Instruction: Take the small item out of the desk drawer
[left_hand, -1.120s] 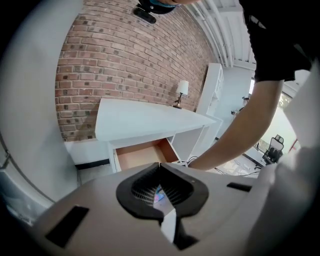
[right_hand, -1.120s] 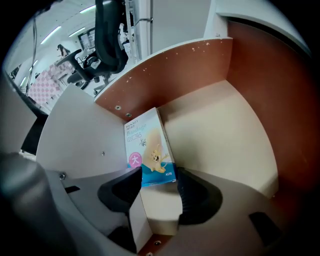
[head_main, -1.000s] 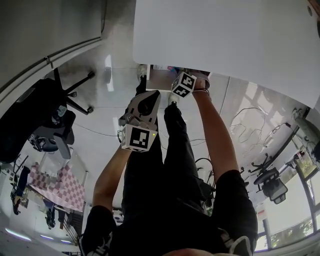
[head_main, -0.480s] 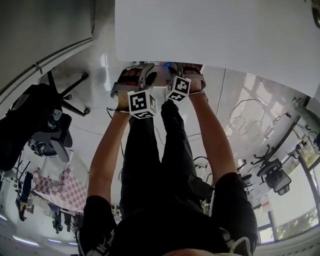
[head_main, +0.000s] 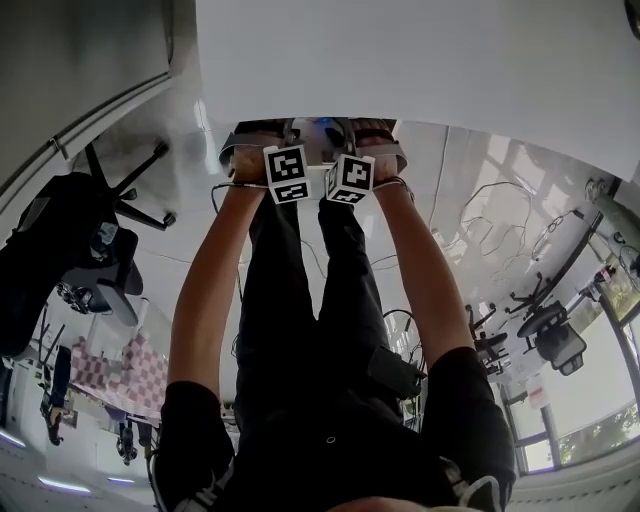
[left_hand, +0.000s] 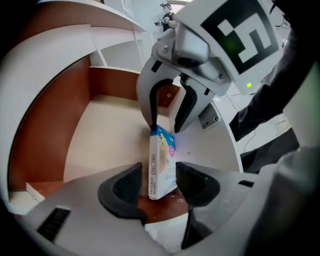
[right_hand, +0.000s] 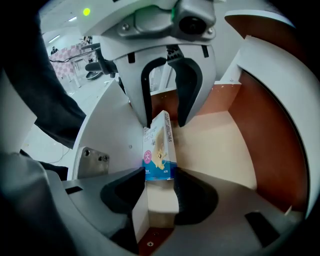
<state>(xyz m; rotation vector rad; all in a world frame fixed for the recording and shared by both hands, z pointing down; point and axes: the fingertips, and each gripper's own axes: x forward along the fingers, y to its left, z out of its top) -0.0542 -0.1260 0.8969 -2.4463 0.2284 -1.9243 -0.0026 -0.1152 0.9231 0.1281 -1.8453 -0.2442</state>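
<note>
The small blue-and-white box (left_hand: 161, 165) (right_hand: 160, 152) stands on edge in the open drawer (left_hand: 100, 140), which has brown walls and a cream floor. My two grippers face each other across it. My left gripper (left_hand: 157, 182) has its jaws opening around one end, with a gap at one pad. My right gripper (right_hand: 159, 187) has its jaws closing on the other end, and both pads touch the box's faces. In the head view the two marker cubes (head_main: 288, 175) (head_main: 349, 178) sit side by side under the white desk's edge (head_main: 420, 60).
The person's black-trousered legs (head_main: 310, 300) fill the space below the drawer. A black office chair (head_main: 90, 240) stands at the left and loose cables (head_main: 500, 230) lie on the floor at the right. The drawer's brown side wall (right_hand: 270, 120) is close beside the grippers.
My left gripper has come up from above the thigh to the drawer and now sits right beside the right gripper. The right gripper has stayed at the drawer.
</note>
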